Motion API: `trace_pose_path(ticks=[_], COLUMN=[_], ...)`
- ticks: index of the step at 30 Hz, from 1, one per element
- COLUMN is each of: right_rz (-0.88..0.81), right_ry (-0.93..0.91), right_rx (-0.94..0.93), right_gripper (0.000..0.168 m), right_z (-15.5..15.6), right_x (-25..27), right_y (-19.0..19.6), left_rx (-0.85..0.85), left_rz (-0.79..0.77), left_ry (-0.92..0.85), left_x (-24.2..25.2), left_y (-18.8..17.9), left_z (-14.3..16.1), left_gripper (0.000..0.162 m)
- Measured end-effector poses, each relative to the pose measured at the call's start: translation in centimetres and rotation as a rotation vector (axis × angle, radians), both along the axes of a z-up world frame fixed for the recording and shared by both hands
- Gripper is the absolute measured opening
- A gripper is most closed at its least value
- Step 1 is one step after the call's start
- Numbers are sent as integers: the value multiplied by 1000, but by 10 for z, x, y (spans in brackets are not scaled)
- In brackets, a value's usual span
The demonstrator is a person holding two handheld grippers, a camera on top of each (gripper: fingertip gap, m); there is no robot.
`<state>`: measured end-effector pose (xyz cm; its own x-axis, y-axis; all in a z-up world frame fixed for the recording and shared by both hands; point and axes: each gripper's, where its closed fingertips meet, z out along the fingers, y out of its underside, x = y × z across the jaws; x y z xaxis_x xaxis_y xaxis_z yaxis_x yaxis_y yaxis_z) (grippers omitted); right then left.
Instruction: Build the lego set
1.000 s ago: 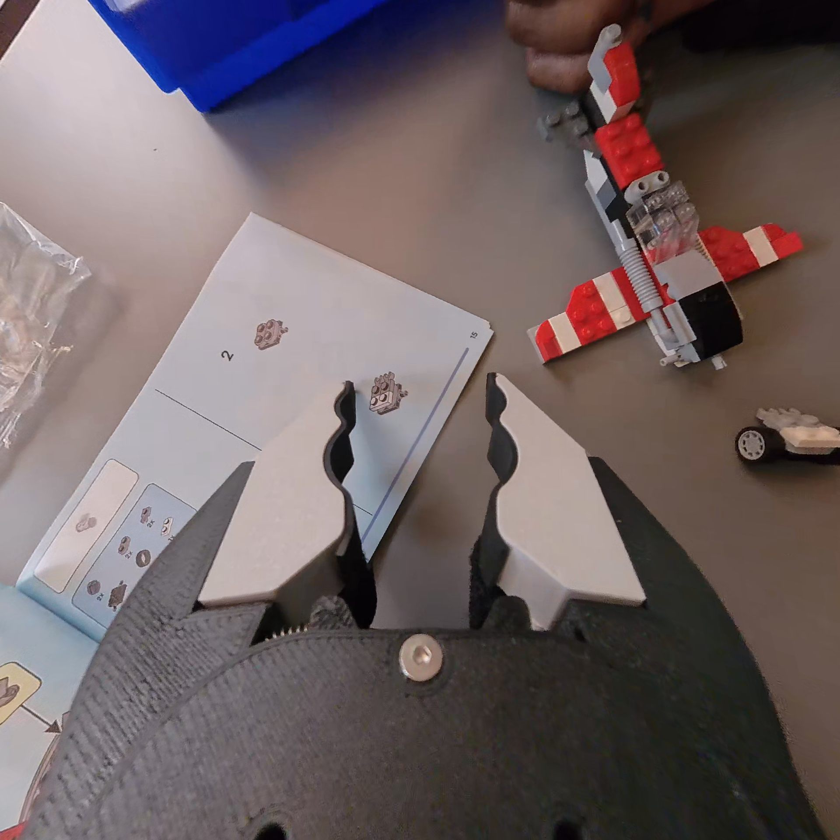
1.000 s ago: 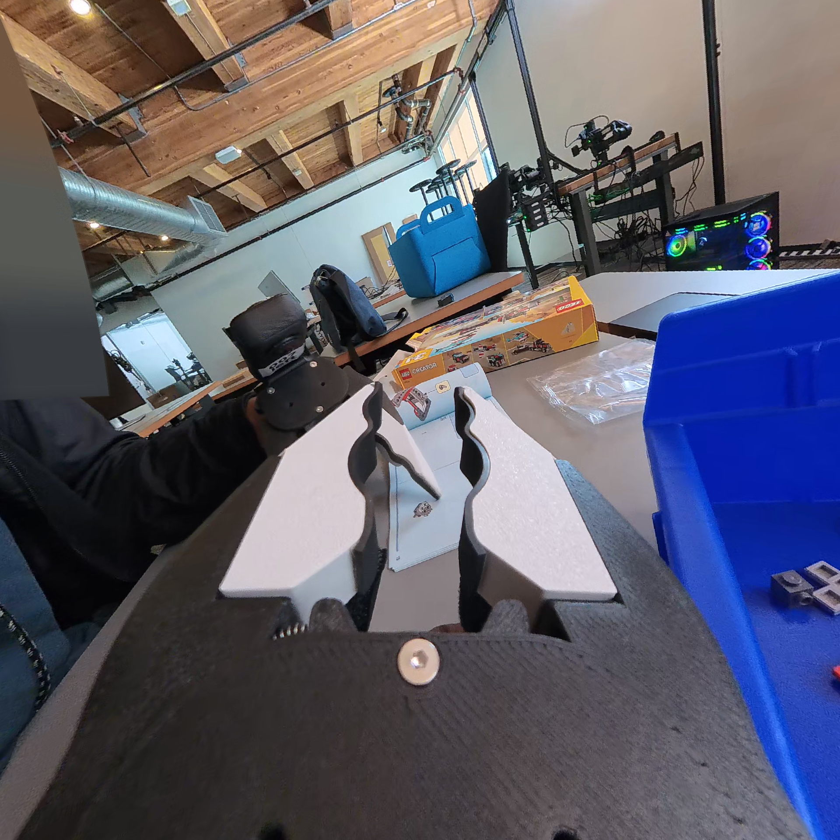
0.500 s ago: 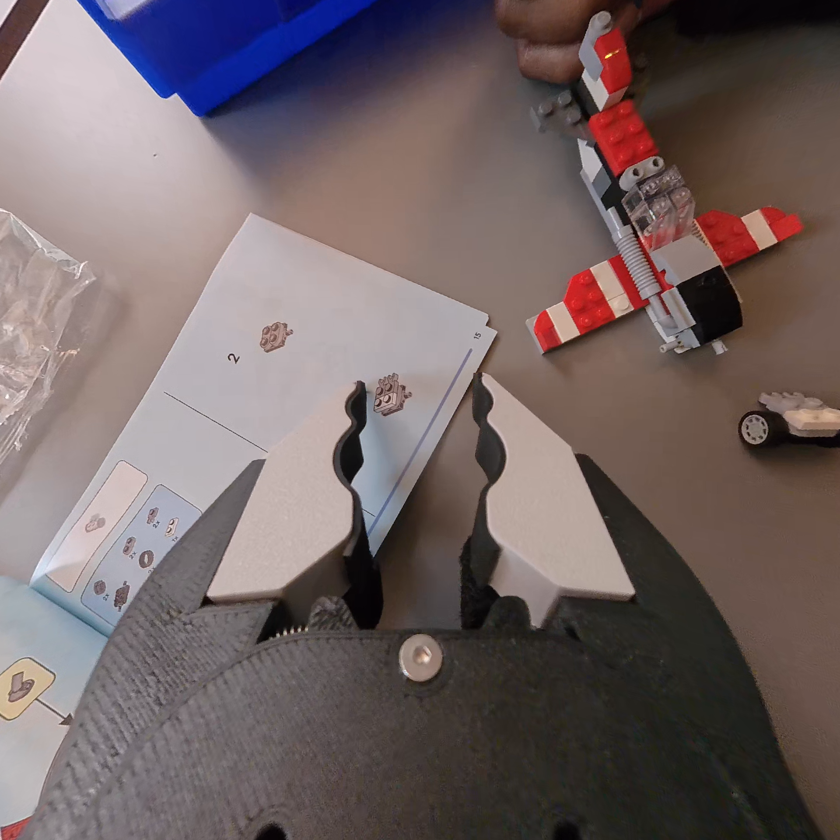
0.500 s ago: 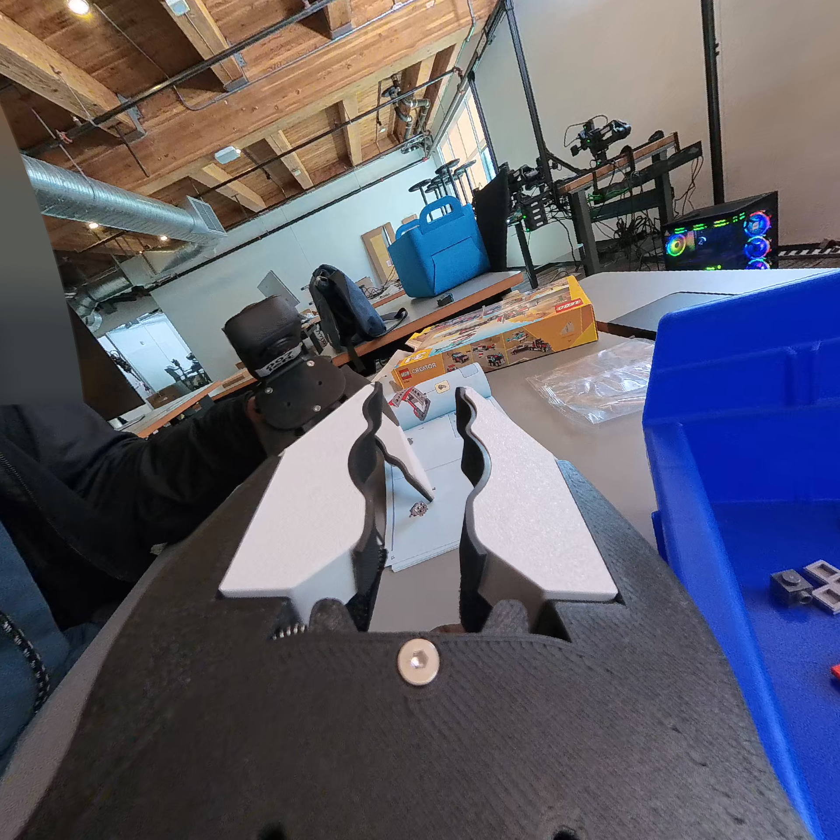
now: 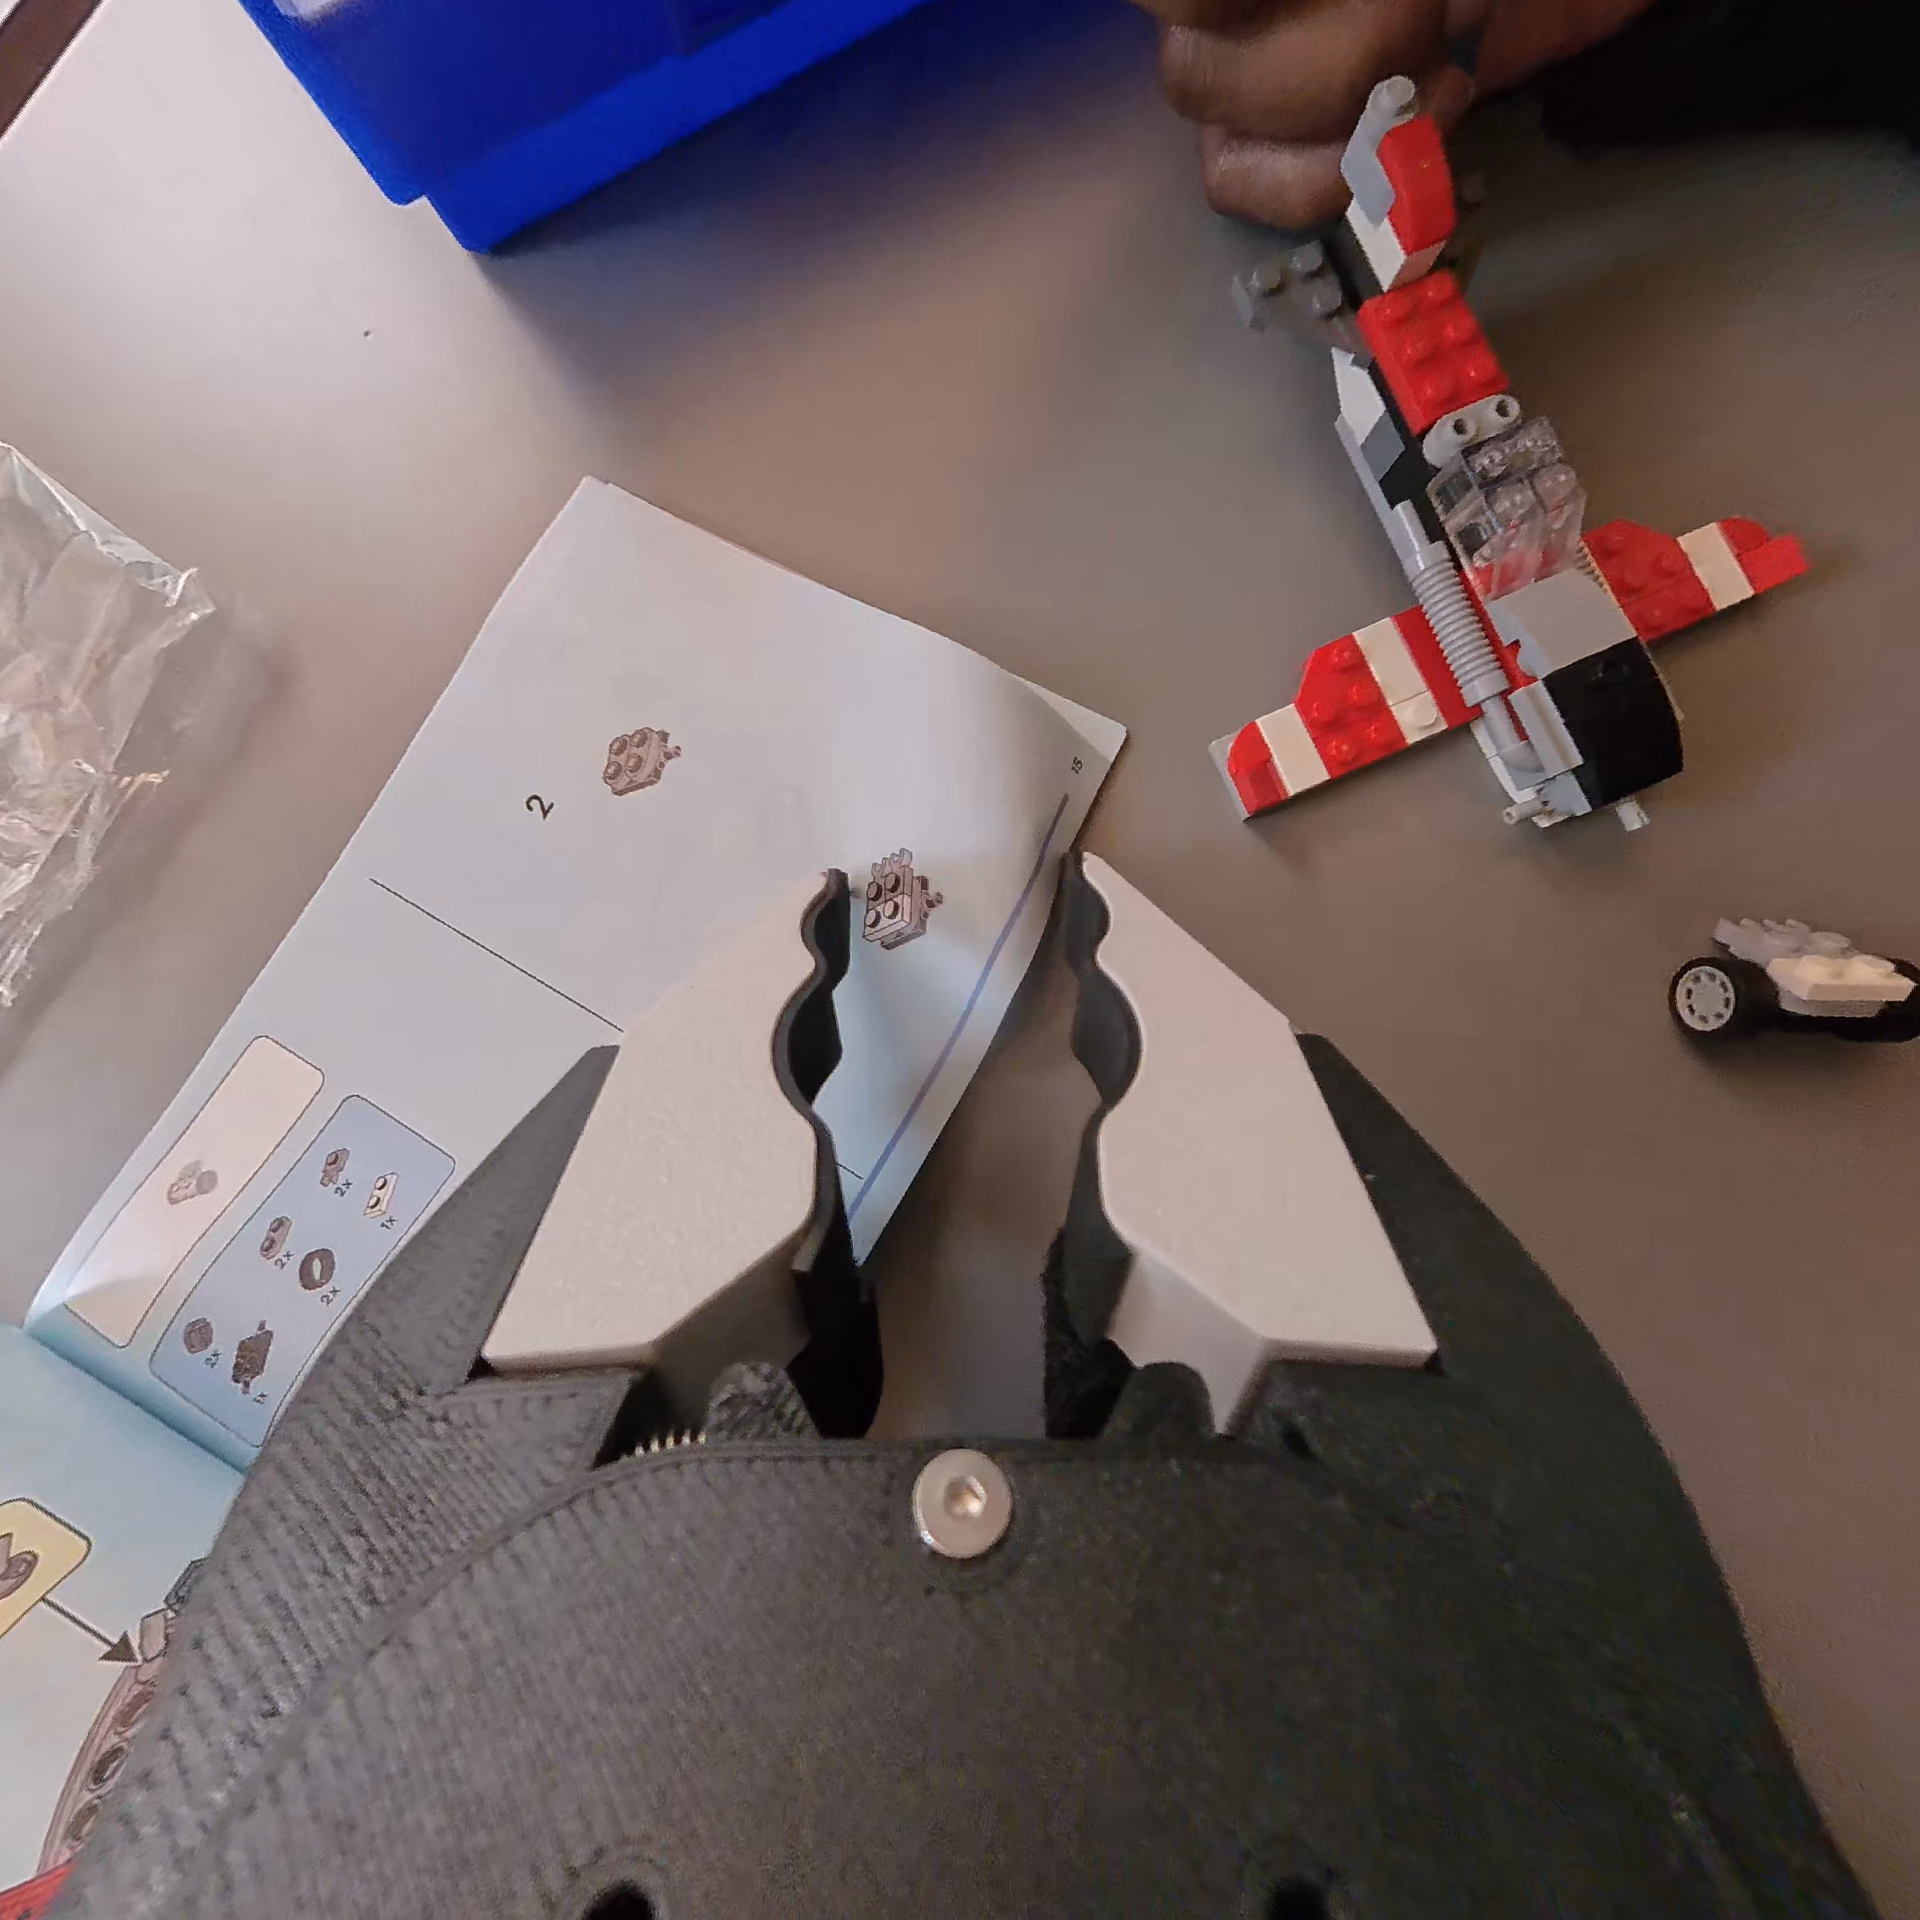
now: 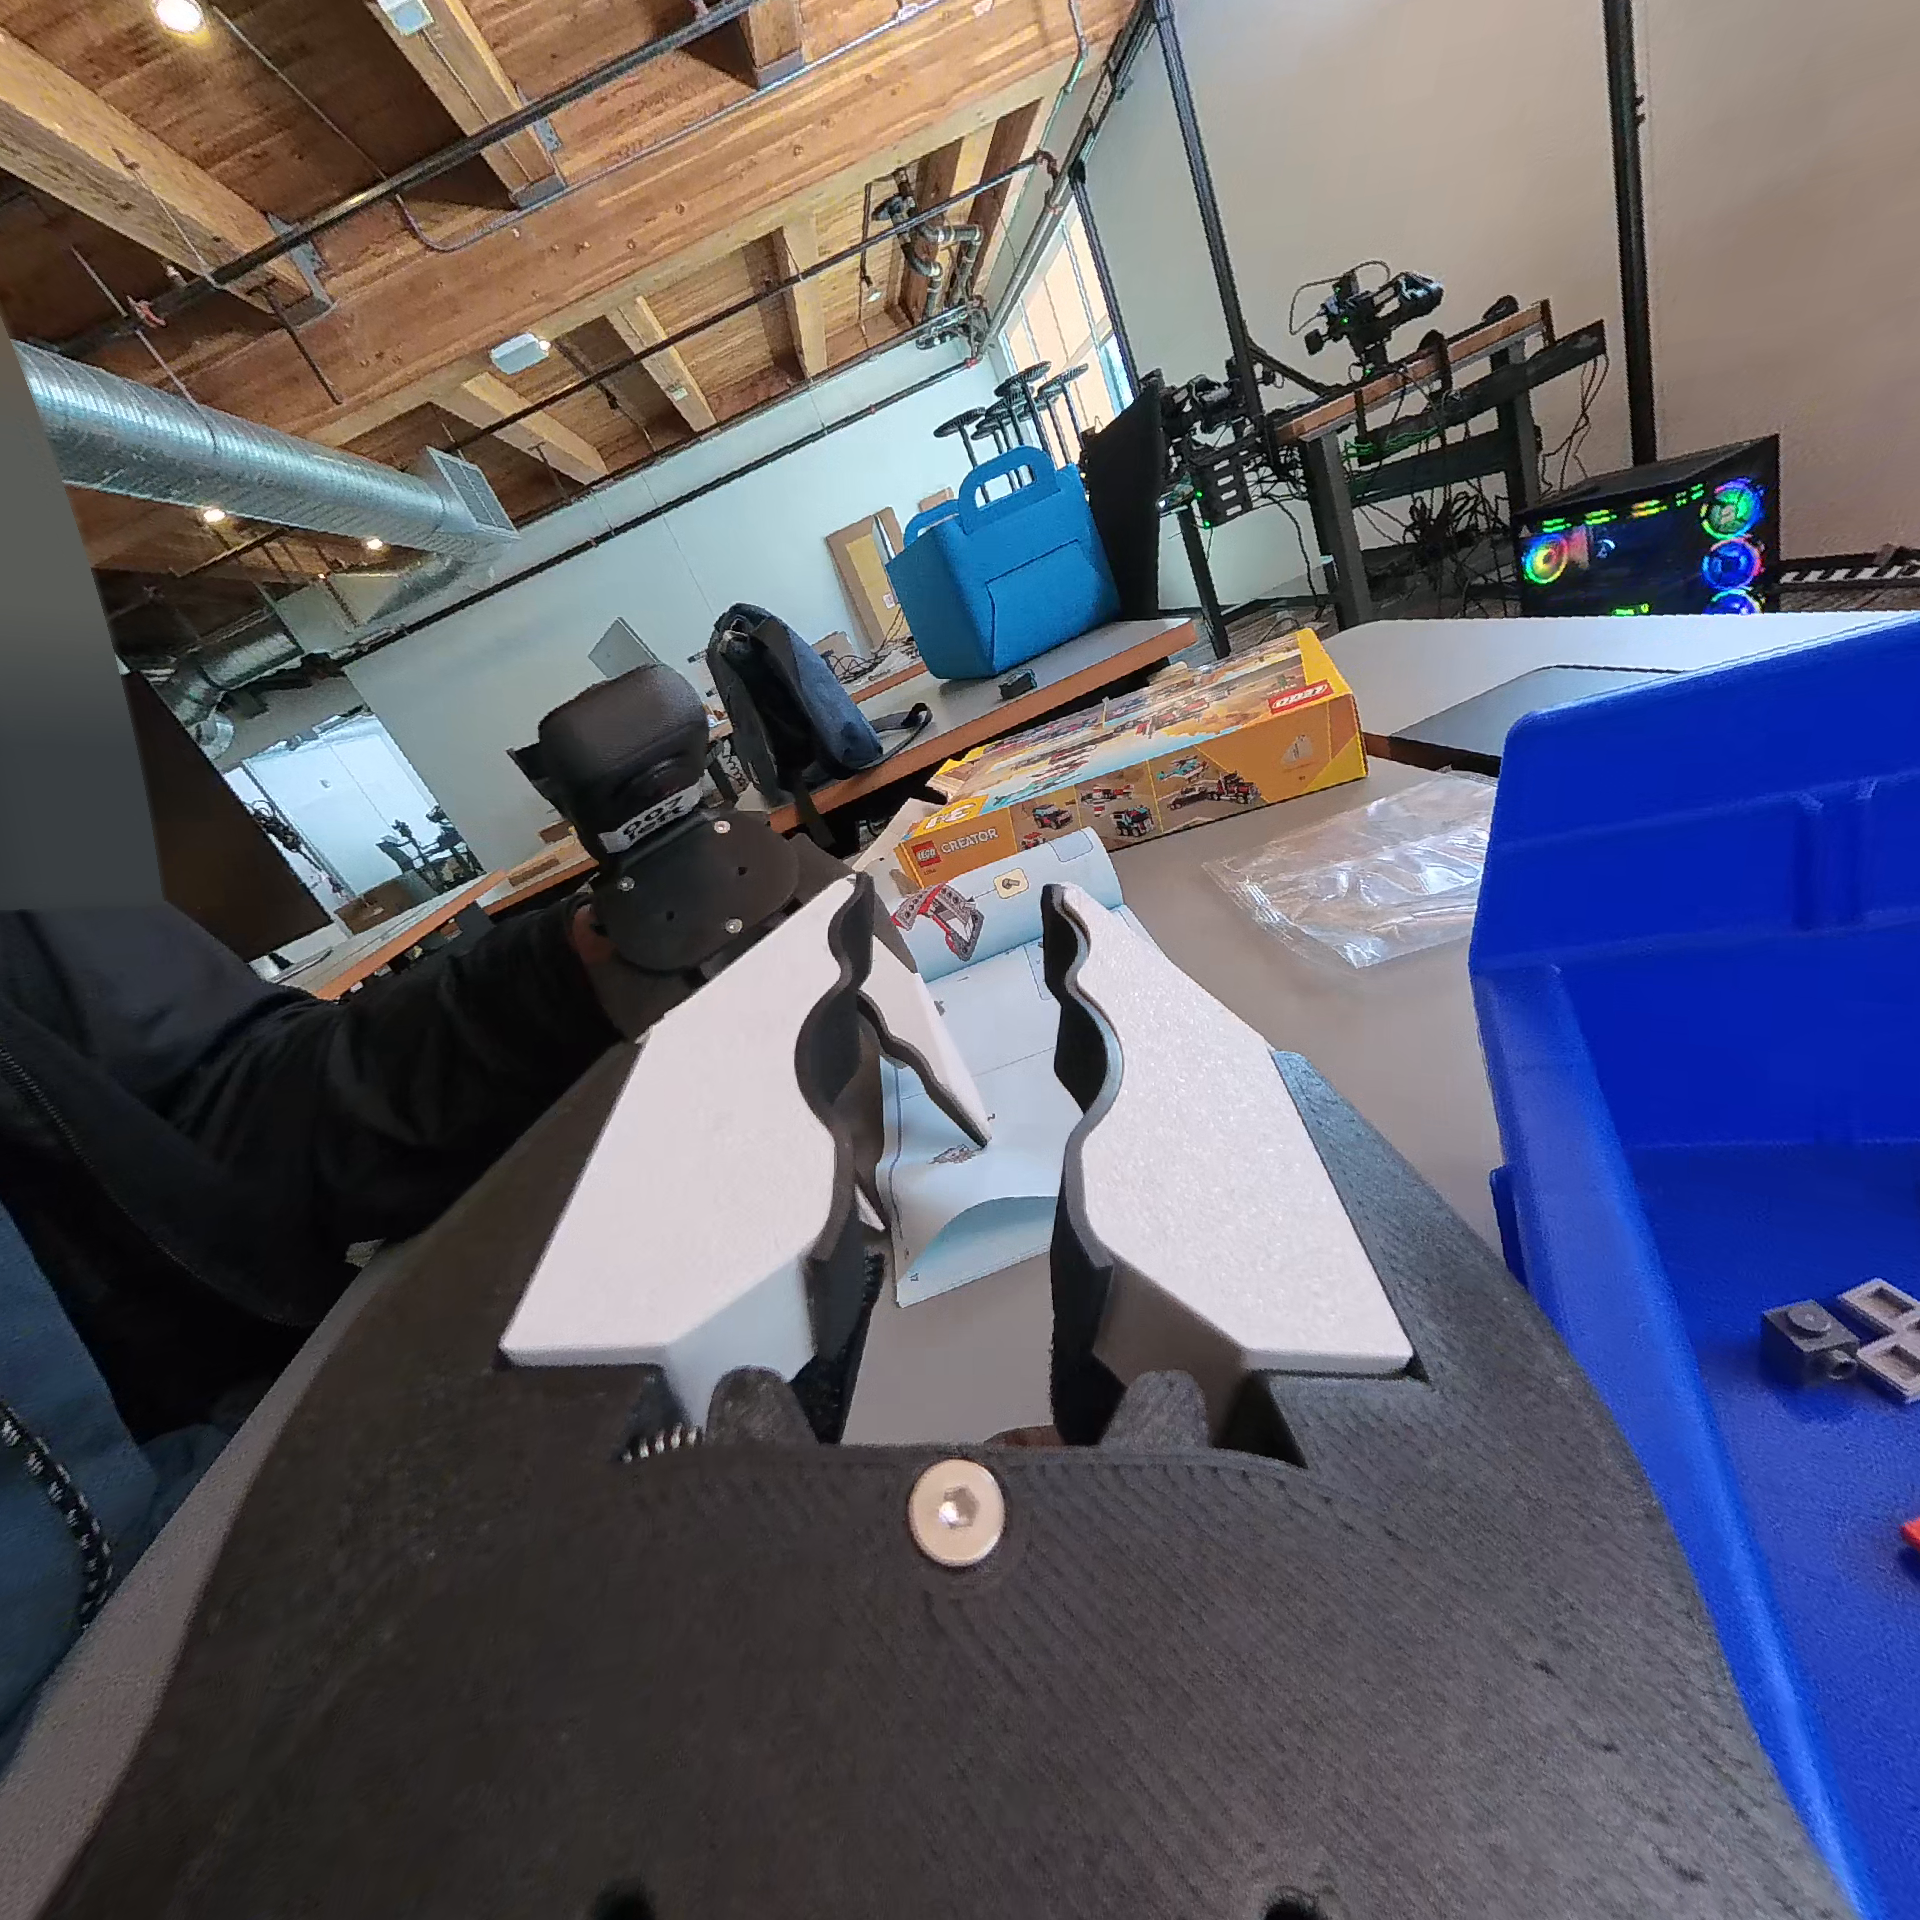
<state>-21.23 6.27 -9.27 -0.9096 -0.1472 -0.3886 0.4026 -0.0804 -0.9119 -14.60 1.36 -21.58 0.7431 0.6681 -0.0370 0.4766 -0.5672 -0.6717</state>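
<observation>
Lego plane (image 5: 1496, 582) on counter (image 5: 935, 364), far right of my left tongs (image 5: 951, 878).
Left tongs part-spread over booklet (image 5: 727, 790) corner, pinching nothing; right tongs (image 6: 951, 904) part-spread, empty, beside blue bin (image 6: 1704, 935).

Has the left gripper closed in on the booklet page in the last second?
Yes. The left gripper narrowed around the booklet corner, which now curls up off the table.

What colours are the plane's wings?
Red and white stripes on the plane's wings, best in the left wrist view.
</observation>
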Motion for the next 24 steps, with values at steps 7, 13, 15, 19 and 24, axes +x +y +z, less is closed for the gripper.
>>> trace_pose_path(ticks=[7, 13, 15, 19, 24], right_rz=[-1, 0, 0, 1, 3], right_ry=[-2, -2, -2, -2, -2], right_rx=[3, 4, 4, 5, 5], right_gripper=[33, 33, 33, 33, 33], right_z=[0, -1, -1, -1, -1], right_x=[0, 0, 0, 0, 0], right_y=[0, 0, 0, 0, 0], left_rx=[33, 33, 42, 52, 21], left_rz=[8, 24, 22, 6, 11], left_ry=[-7, -8, 1, 13, 11], left_x=[0, -2, -2, -3, -5], left_y=[1, -4, -2, 3, 0], left_z=[4, 3, 5, 4, -2], left_gripper=[40, 38, 40, 57, 62])
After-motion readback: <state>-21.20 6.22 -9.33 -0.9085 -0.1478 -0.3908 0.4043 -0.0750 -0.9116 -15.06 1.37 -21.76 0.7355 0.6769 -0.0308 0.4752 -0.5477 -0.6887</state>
